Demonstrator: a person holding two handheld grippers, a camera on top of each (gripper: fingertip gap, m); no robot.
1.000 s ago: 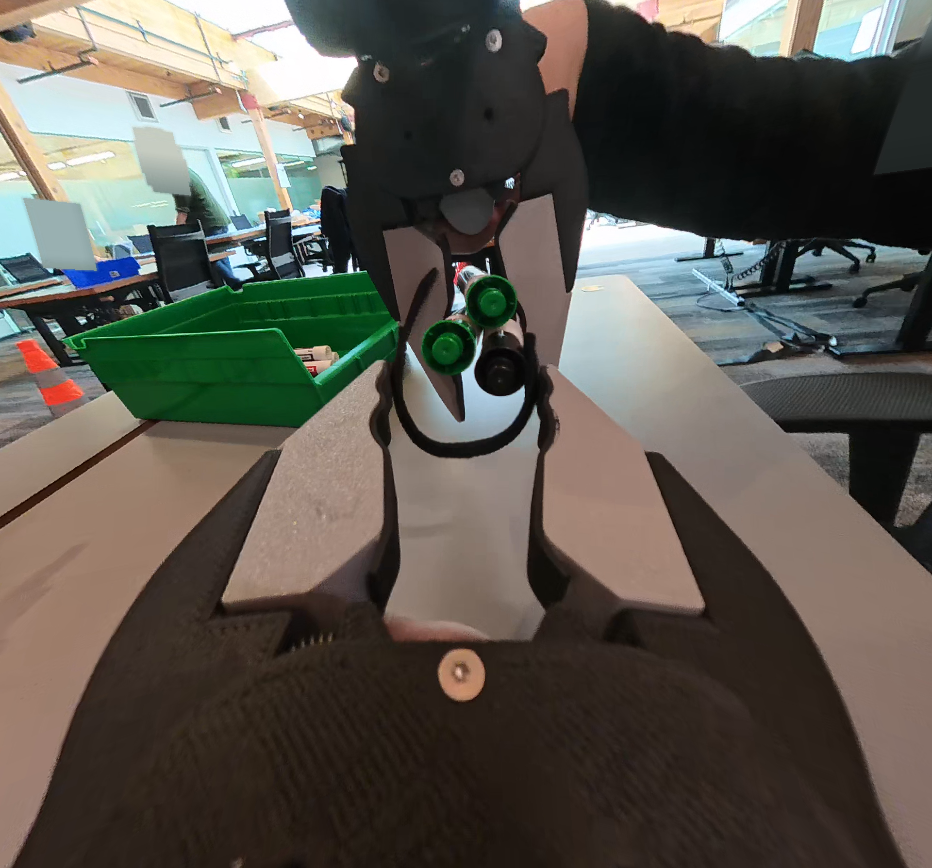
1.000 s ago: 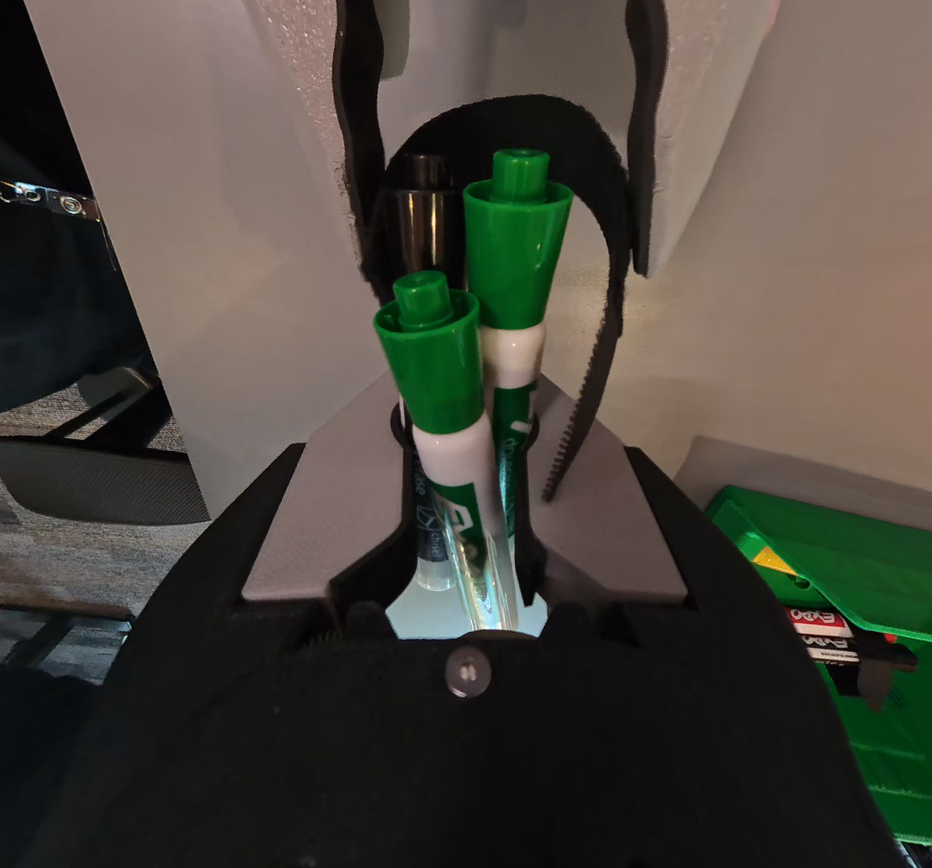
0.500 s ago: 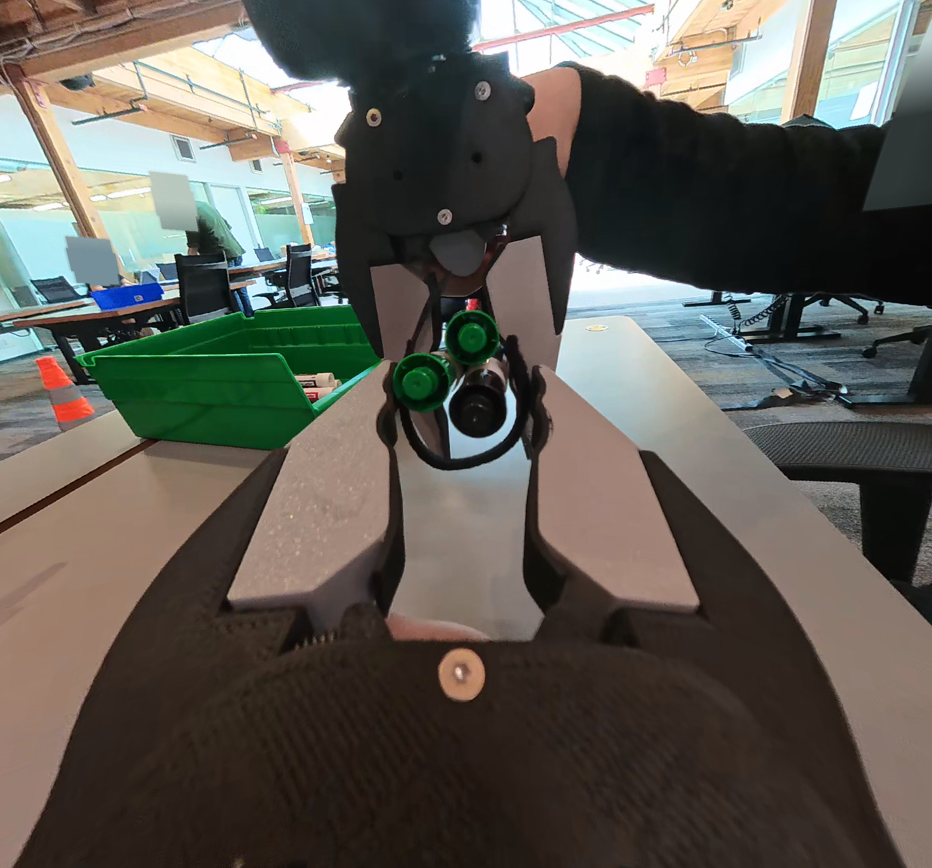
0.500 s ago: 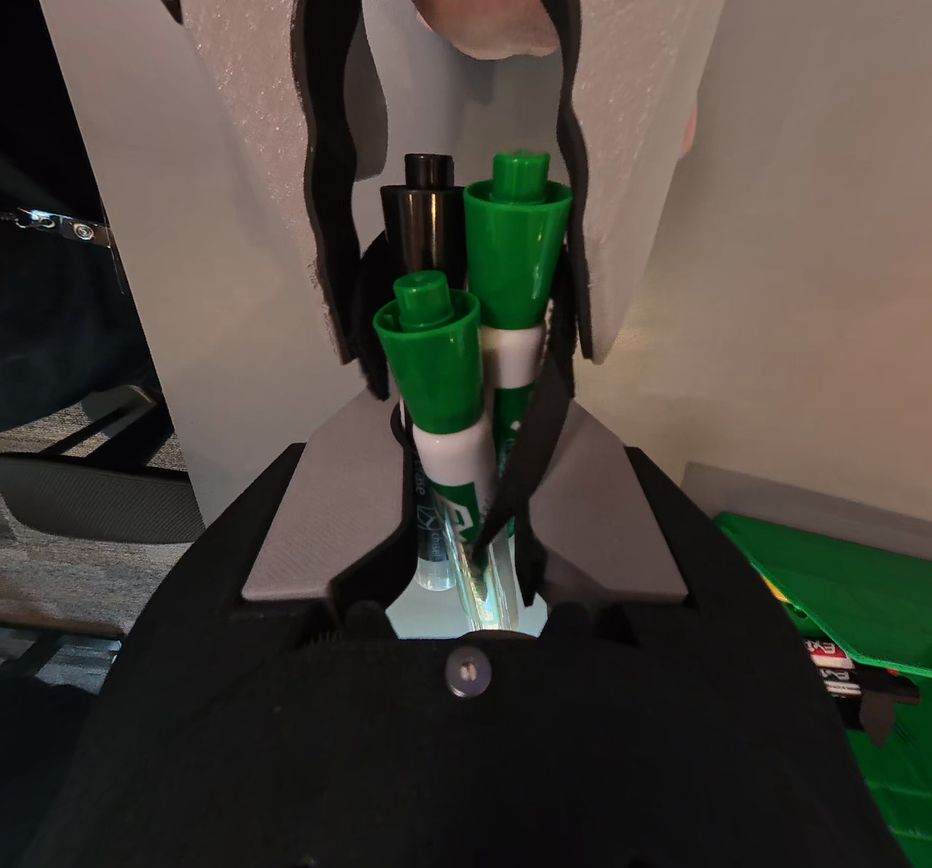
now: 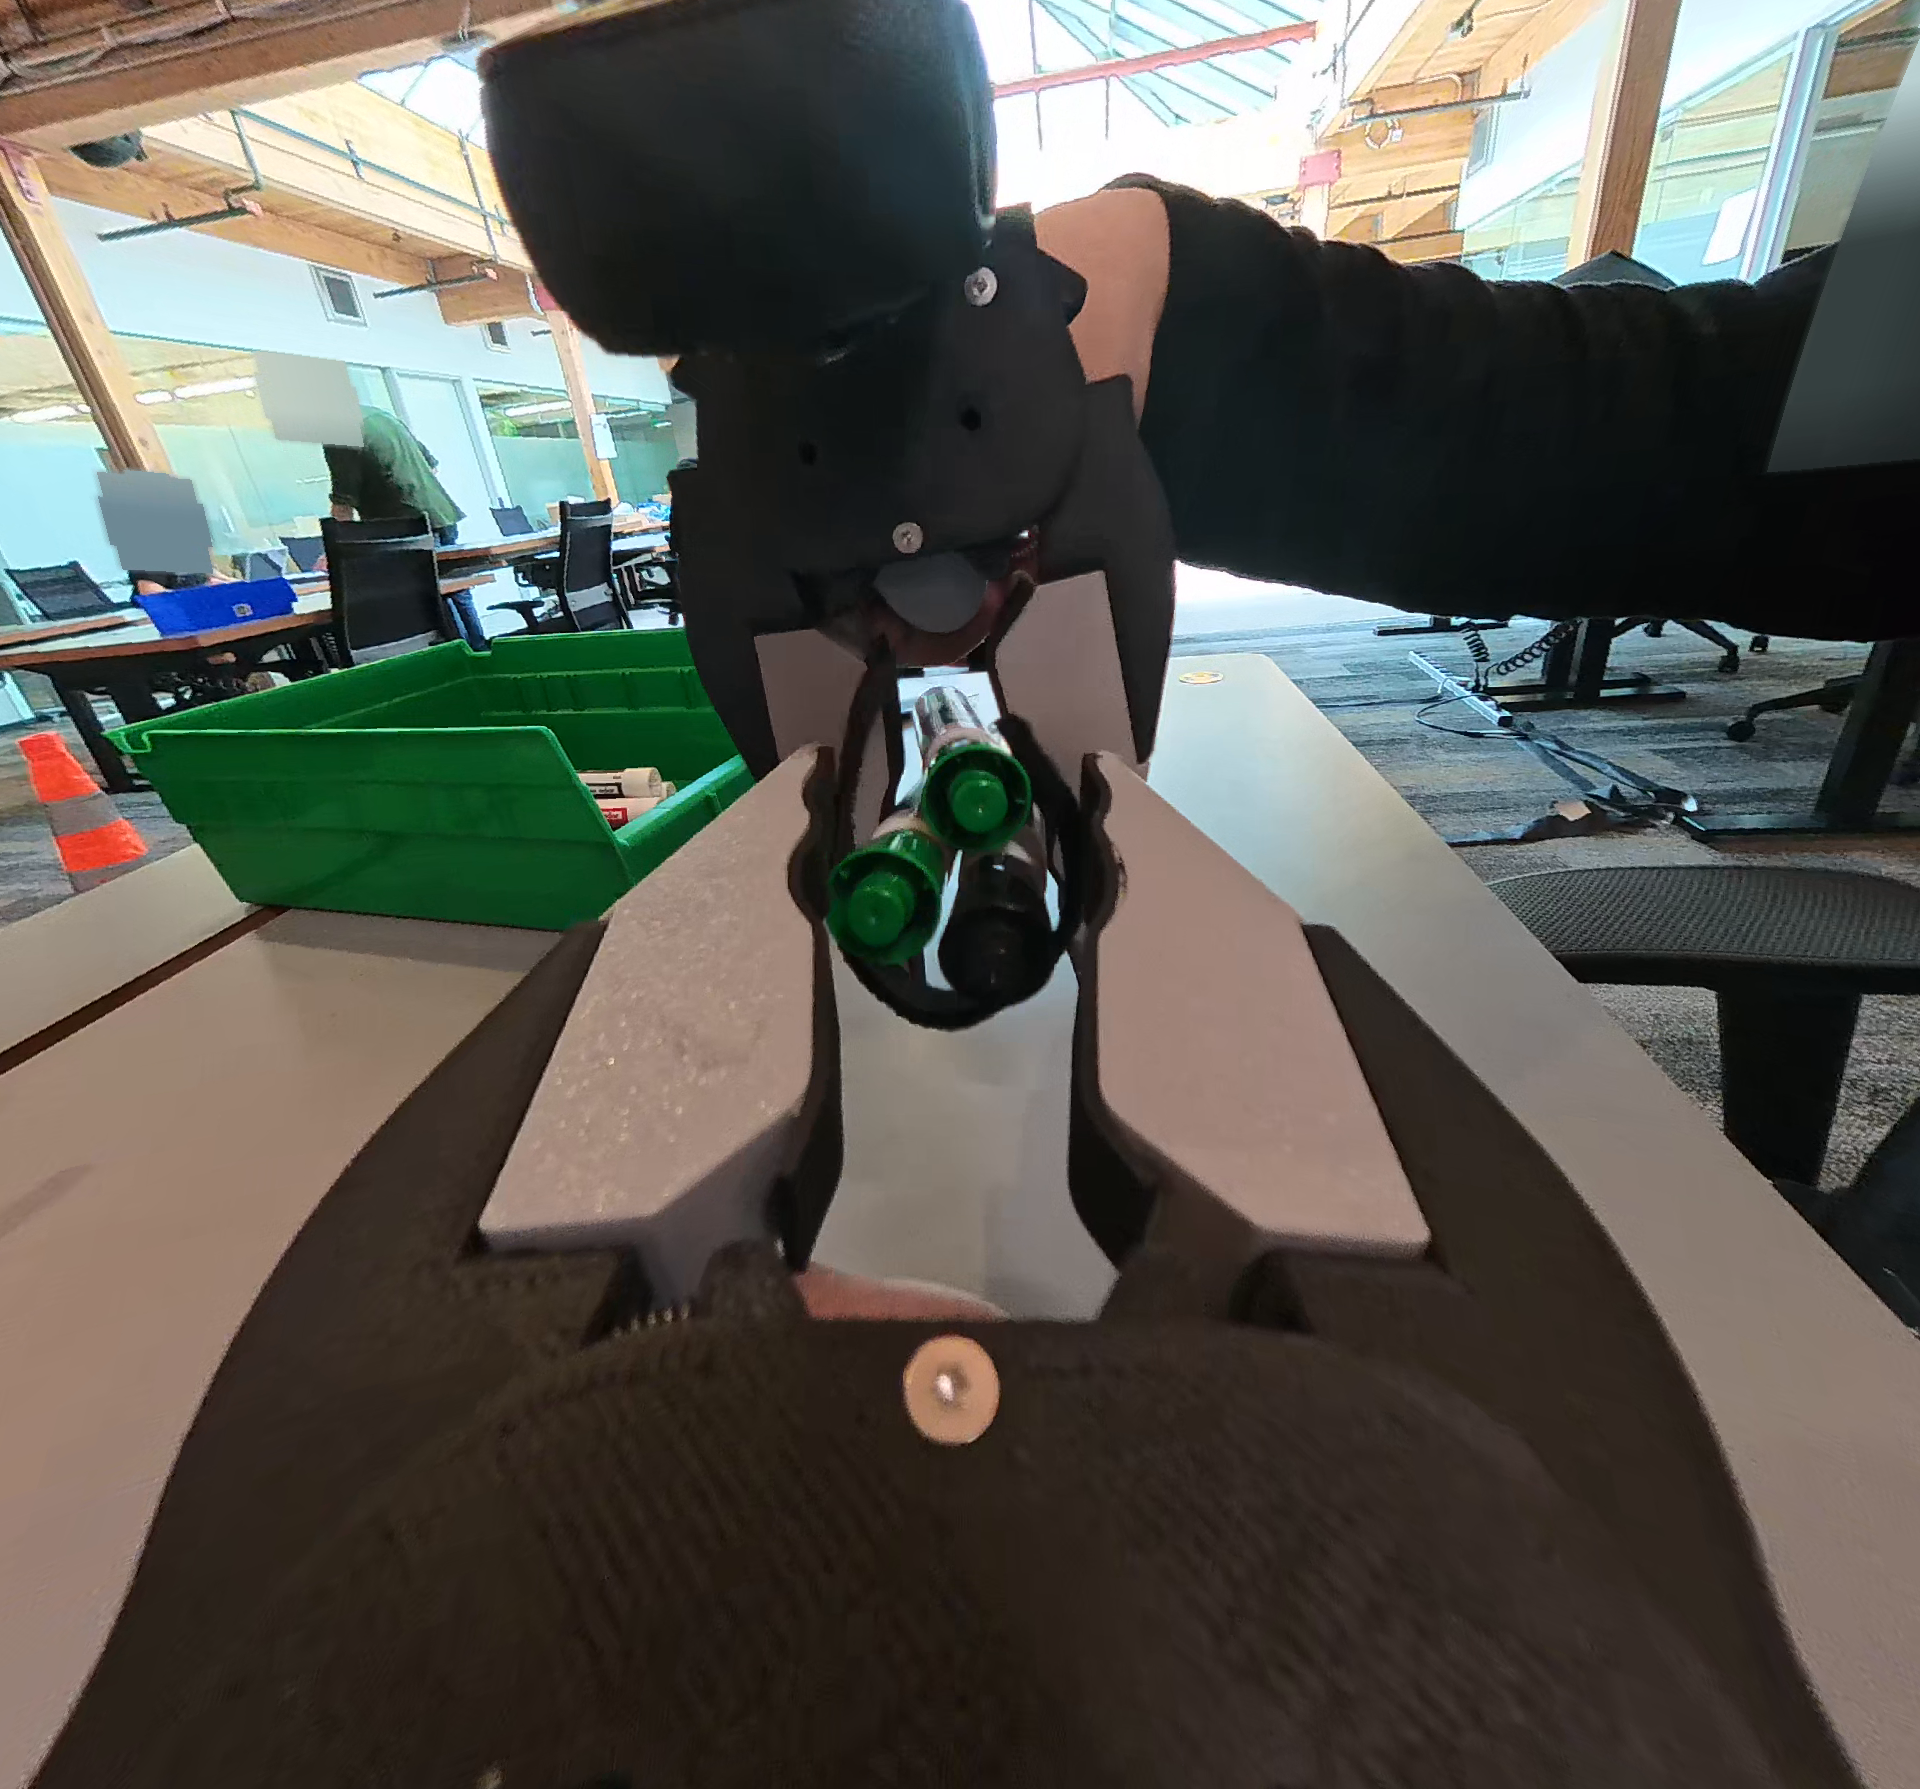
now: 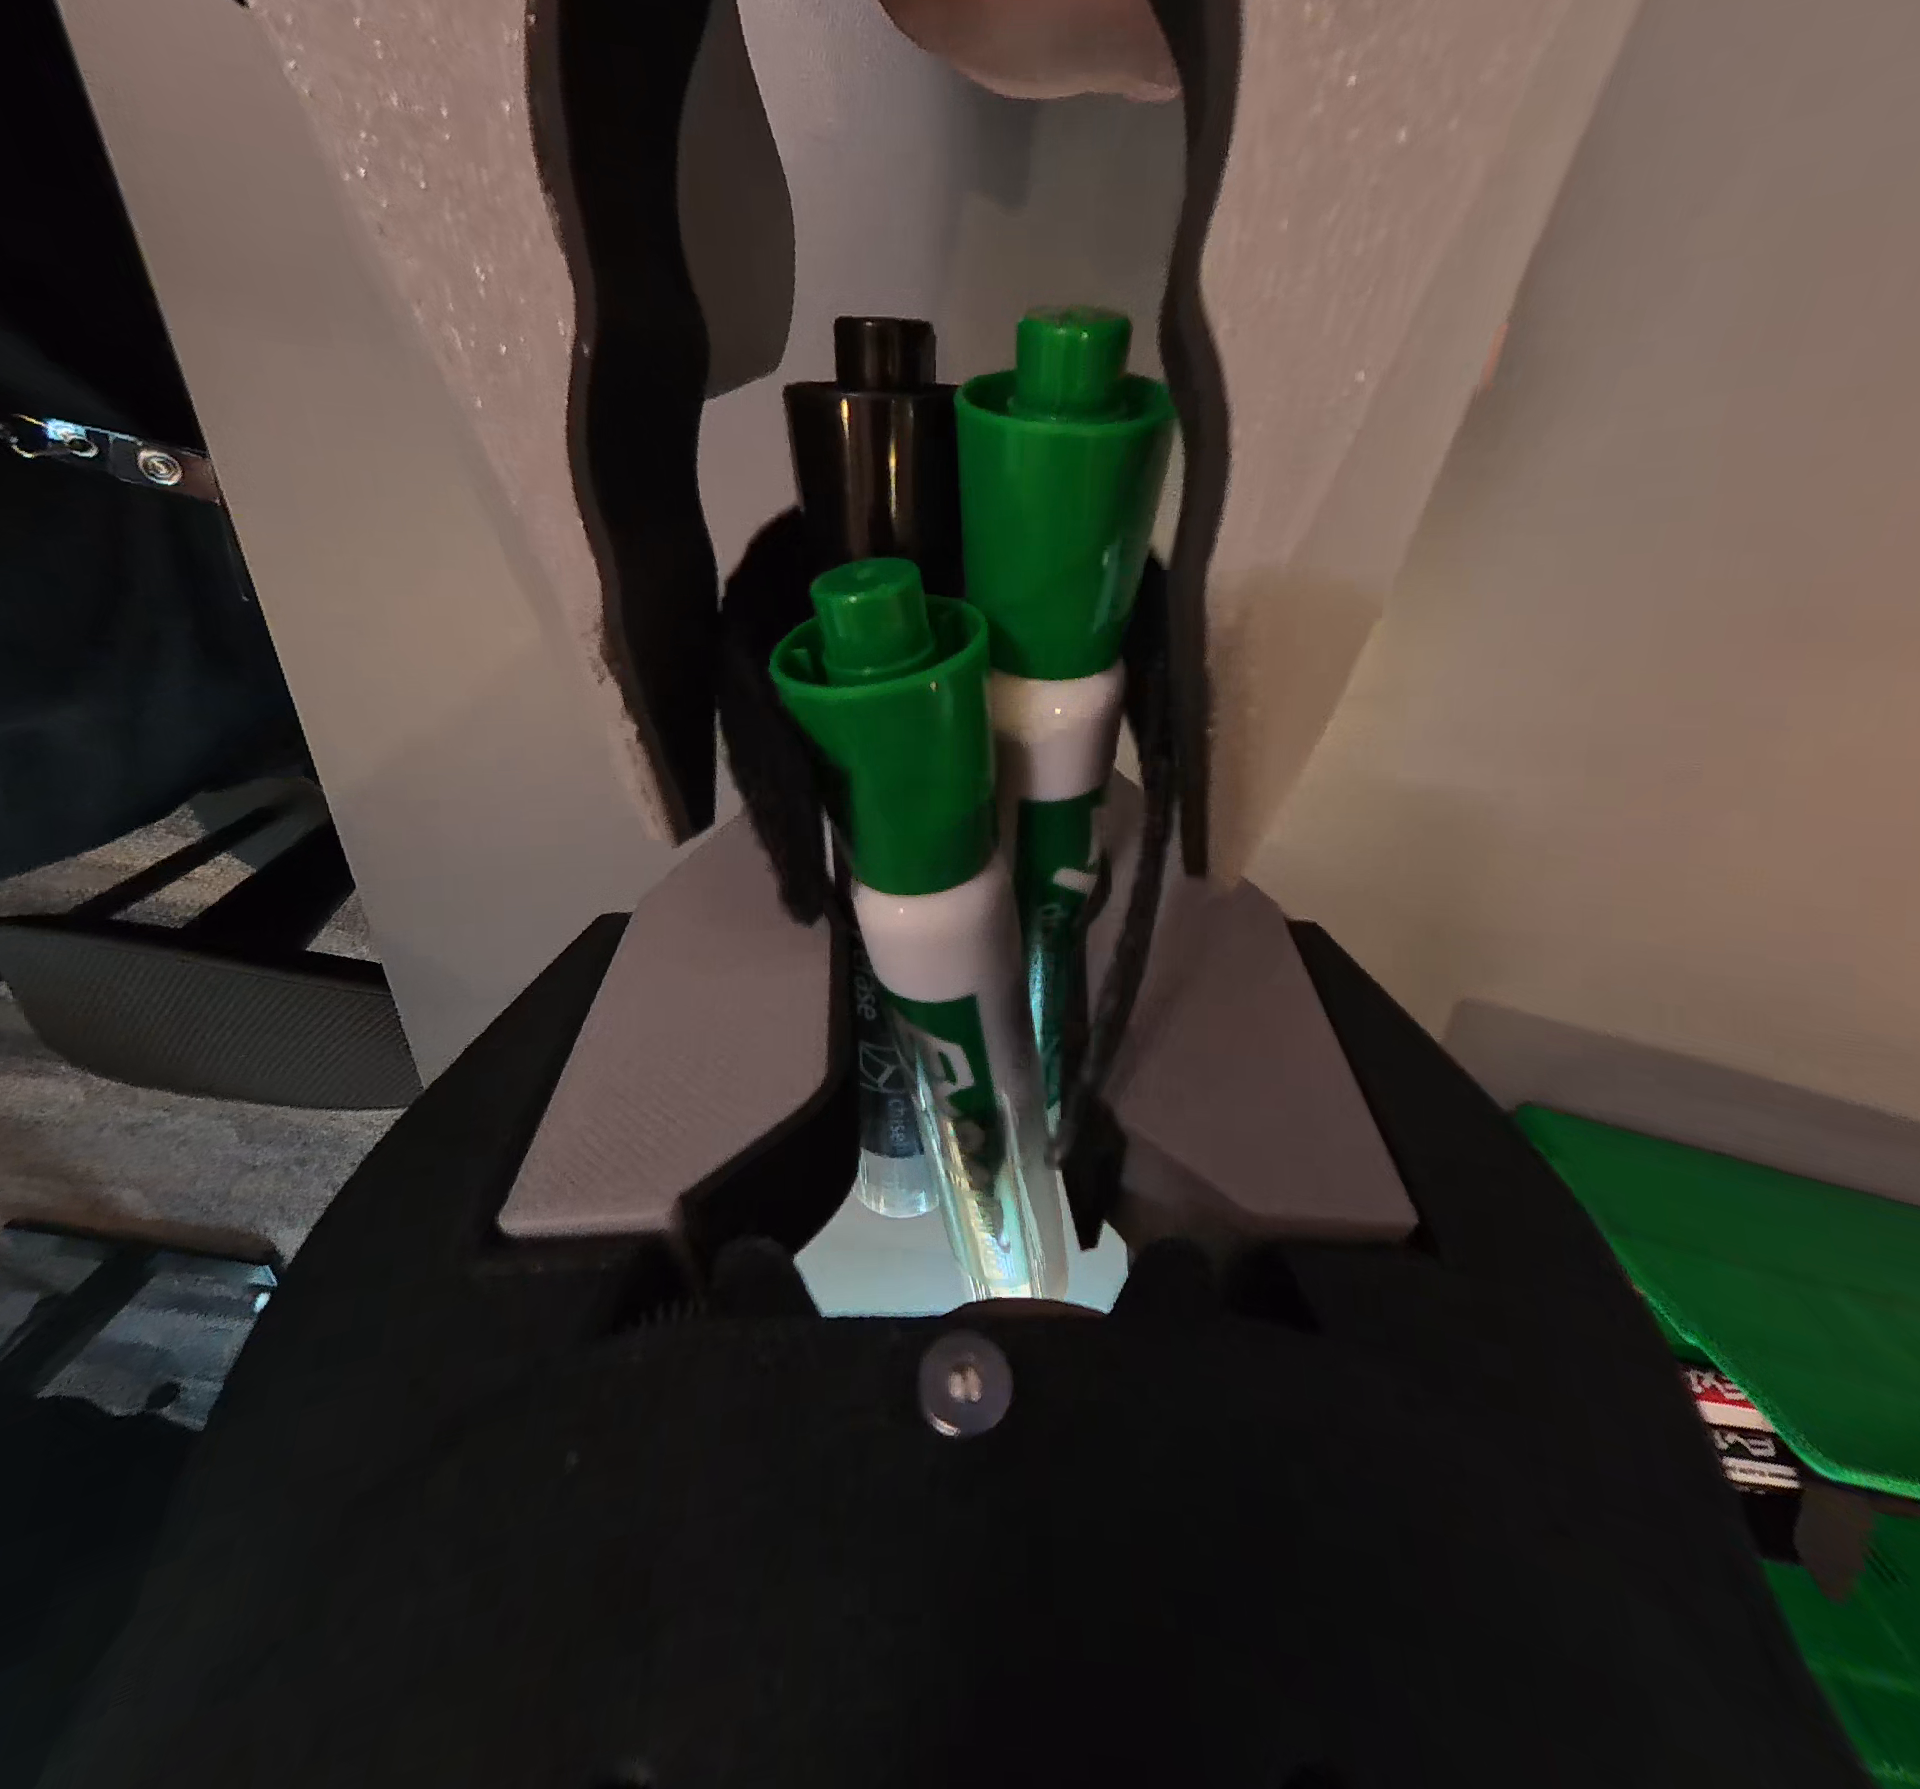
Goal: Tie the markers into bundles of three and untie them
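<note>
My right gripper (image 6: 977,866) is shut on three markers, two with green caps (image 6: 1060,513) (image 6: 894,731) and one black (image 6: 862,451), cap ends pointing out. One end of a black strap (image 6: 758,700) runs into its jaws beside them, and the rest loops loosely around the bundle. In the left wrist view, my left gripper (image 5: 951,804) faces the right gripper (image 5: 940,711). Its fingers (image 6: 436,285) flank the caps and the strap loop (image 5: 935,1007). A gap shows between one pad and the black marker, so the left gripper is open.
A green bin (image 5: 364,804) with more markers (image 5: 623,789) stands on the pale table (image 5: 260,1064) to the left; it also shows in the right wrist view (image 6: 1766,1272). A black chair (image 5: 1714,918) is at the table's right edge. An orange cone (image 5: 78,820) stands on the floor at the far left. Some 8 cm of space lies between my two pairs of fingers.
My left gripper has moved forward over the cap ends while its jaws narrowed. The strap loop has slid further down around the markers. The right gripper's hold is unchanged.
</note>
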